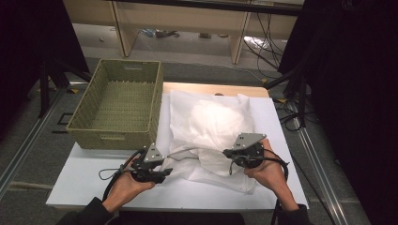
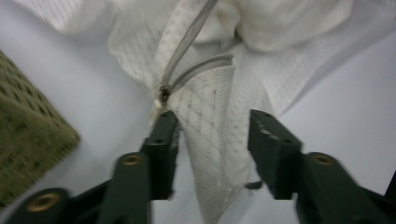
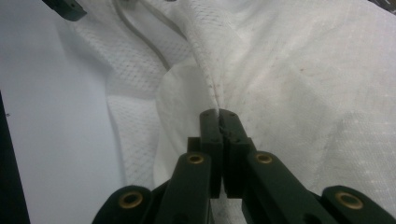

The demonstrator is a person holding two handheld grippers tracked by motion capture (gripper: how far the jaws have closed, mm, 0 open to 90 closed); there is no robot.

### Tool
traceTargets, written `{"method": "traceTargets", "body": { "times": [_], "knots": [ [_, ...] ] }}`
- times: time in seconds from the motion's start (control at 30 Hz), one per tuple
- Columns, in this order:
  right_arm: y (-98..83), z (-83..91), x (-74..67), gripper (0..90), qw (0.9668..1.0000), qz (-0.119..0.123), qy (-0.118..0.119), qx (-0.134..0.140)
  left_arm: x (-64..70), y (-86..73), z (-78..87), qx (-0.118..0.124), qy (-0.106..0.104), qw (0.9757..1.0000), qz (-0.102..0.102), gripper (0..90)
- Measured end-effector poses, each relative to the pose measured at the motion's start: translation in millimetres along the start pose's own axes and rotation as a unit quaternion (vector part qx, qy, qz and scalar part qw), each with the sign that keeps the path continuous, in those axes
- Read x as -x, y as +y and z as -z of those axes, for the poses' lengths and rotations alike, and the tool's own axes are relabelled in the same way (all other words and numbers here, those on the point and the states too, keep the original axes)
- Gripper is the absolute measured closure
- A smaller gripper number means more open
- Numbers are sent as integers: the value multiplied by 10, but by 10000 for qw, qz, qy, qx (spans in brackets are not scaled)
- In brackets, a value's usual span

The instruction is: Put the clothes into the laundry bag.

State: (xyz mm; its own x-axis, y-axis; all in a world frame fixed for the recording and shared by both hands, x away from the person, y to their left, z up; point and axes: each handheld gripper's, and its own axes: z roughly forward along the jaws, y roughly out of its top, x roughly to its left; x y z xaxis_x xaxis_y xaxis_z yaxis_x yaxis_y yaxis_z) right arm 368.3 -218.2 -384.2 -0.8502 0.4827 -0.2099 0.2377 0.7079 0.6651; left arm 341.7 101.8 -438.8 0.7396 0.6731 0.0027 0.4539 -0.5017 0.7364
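A white pillow point(image 1: 211, 122) lies in a white mesh cover point(image 3: 303, 79) on the table. The cover's grey zipper point(image 2: 187, 42) is partly undone, and its pull point(image 2: 163, 93) sits near the cover's corner. My left gripper point(image 2: 212, 135) stands open at the cover's near left corner point(image 1: 164, 172). A flap of the mesh hangs between its jaws, brushing the left one just below the pull. My right gripper point(image 3: 219, 114) is shut on a pinched fold of the cover, at the pillow's near right side point(image 1: 230, 153).
A woven olive basket point(image 1: 157, 101) stands on the table's far left, close to the left gripper point(image 2: 28, 140). The white tabletop point(image 1: 84, 178) shows bare in front and to the left. A tip of the left gripper point(image 3: 65, 7) appears at the top left of the right gripper view.
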Motion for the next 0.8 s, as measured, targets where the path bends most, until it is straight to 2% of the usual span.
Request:
{"method": "traceTargets", "body": {
  "times": [0.03,0.07,0.13,0.17,0.2,0.23,0.27,0.3,0.33,0.4,0.43,0.47,0.57,0.6,0.63,0.67,0.73,0.77,0.8],
  "knots": [
    [2,-1,4,900,10000,3,-19,16,34,57,12,108,-59,9999,51,487],
    [1,-5,7,900,10000,-9,-14,18,108,137,-2,224,-243,9994,69,470],
    [-2,-17,14,900,10000,-9,-20,5,213,220,-49,196,-342,9992,-6,442],
    [-1,-19,17,900,10000,-10,-23,2,266,269,-81,206,-340,9990,-185,431],
    [0,-16,16,900,10000,-18,-15,3,322,341,-98,128,-226,9986,-469,419],
    [-3,-5,11,900,10000,-77,-39,-2,357,394,-114,110,-237,9983,-530,398],
    [-1,2,16,900,10000,-22,-75,12,369,428,-118,51,-178,9983,-550,384],
    [1,6,9,900,10000,-55,-32,15,381,461,-116,-29,-141,9985,-523,379],
    [6,10,23,900,10000,11,-59,47,381,480,-104,-102,-147,9984,-541,366],
    [15,40,19,900,10000,-97,-2,-2,335,480,-46,-184,-101,9983,-543,369],
    [11,37,23,900,10000,-60,-46,40,274,455,14,-220,-39,9987,-464,377],
    [5,34,29,900,10000,-12,-40,77,213,419,58,-271,-5,9990,-363,378],
    [0,34,37,900,10000,-37,-58,71,27,238,135,-572,16,9981,-236,357],
    [-1,29,38,900,9999,-17,-77,67,8,207,136,-560,77,9982,-188,357],
    [-1,28,36,900,9999,-15,-84,58,0,185,125,-552,42,9983,-163,360],
    [4,27,33,900,10000,-19,-71,54,29,188,100,-436,-14,9989,-142,365],
    [25,41,39,900,9999,-54,-98,-1,125,235,69,-260,-302,9989,-232,366],
    [34,49,34,900,9999,-79,-70,-4,194,272,29,-207,-528,9982,-208,374],
    [40,54,24,900,9999,-109,-81,1,261,313,-26,-168,-629,9976,-218,374]
  ]
}}
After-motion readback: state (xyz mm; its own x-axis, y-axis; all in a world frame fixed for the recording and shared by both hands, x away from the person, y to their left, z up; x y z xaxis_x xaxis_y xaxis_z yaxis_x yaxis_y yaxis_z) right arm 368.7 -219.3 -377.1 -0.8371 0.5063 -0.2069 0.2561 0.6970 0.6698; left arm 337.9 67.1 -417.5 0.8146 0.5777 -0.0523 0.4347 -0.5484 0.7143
